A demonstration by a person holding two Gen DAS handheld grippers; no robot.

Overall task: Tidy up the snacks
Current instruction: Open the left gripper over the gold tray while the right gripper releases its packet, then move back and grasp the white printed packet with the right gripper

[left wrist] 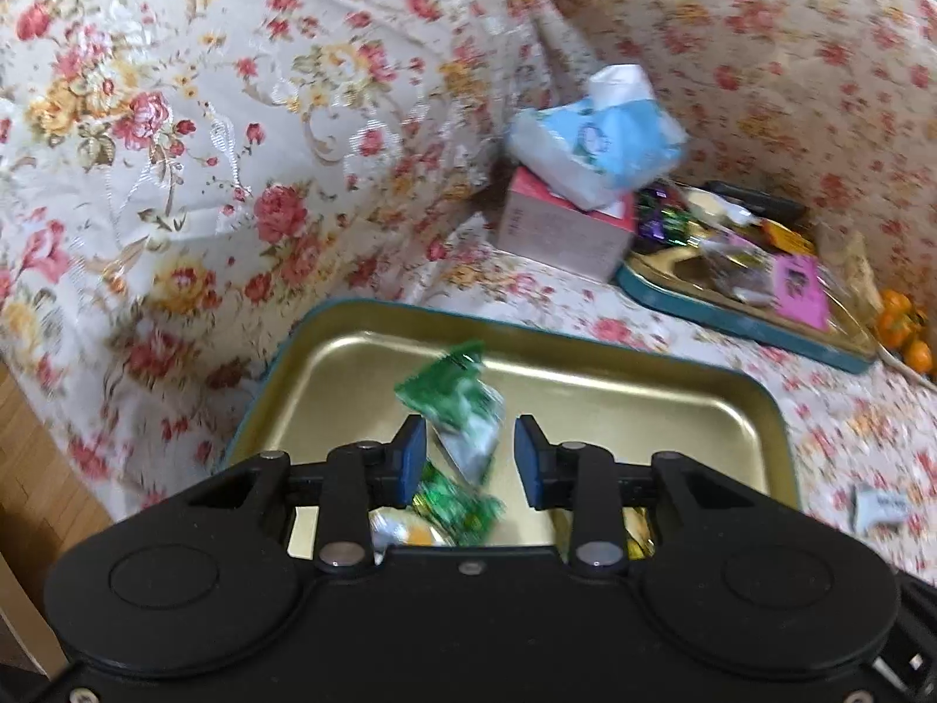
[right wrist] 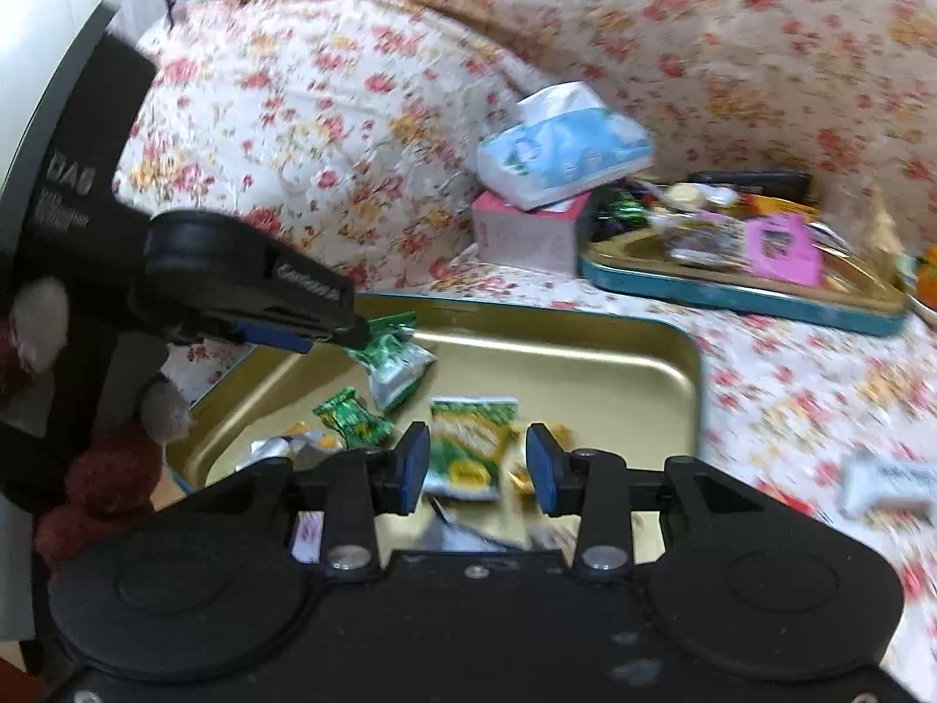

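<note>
Both my grippers hang over the gold tray [left wrist: 767, 410]: left gripper [left wrist: 468, 457] spread open around a green-white snack packet [left wrist: 462, 410], not pinching it. Right gripper [right wrist: 477, 468] gapes empty above a yellow-green packet [right wrist: 468, 445] lying inside that tray.

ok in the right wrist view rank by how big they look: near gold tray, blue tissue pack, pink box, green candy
1. near gold tray
2. blue tissue pack
3. pink box, though the pack hides part of it
4. green candy, smallest despite being closest

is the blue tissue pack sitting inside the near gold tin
No, the blue tissue pack rests on the pink box, on the sofa beyond the near gold tin.
</note>
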